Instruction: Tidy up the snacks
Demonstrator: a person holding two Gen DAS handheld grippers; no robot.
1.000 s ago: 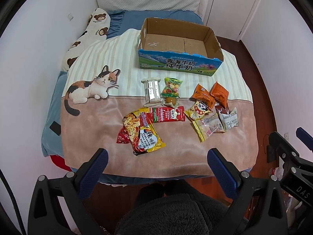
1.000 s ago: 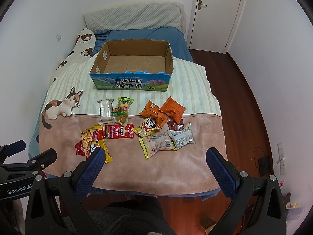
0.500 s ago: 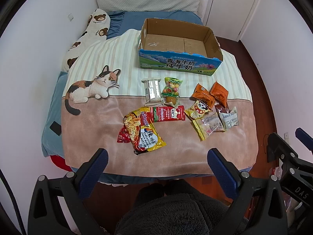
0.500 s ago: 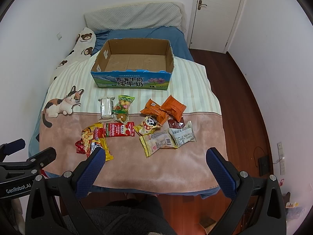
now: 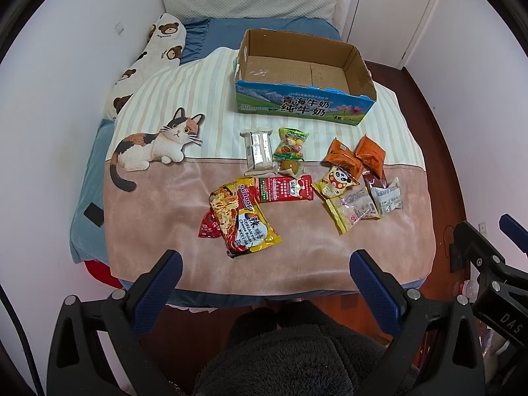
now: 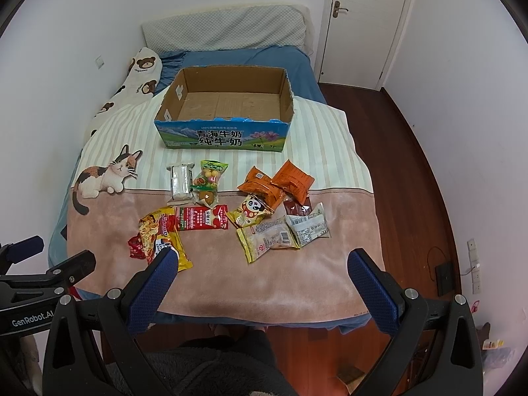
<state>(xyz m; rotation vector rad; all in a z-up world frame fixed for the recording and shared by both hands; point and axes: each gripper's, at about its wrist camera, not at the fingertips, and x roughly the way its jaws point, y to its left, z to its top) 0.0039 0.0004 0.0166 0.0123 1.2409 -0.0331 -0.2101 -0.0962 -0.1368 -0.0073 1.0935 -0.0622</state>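
Both the left gripper [image 5: 264,264] and the right gripper [image 6: 260,264] hang spread apart and empty off the foot of the bed [image 5: 297,274]. Nearest, at about 11 o'clock of the left gripper, lies the noodle packet [image 5: 244,221]; the other snacks [image 6: 280,211] scatter toward 12. Take it by a flat edge, lift clear, and carry it to the empty cardboard box [image 5: 303,105] farther off at 12 o'clock.

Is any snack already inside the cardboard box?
No. The cardboard box shows only its bare brown bottom, and every snack packet, like the noodle packet, lies on the blanket.
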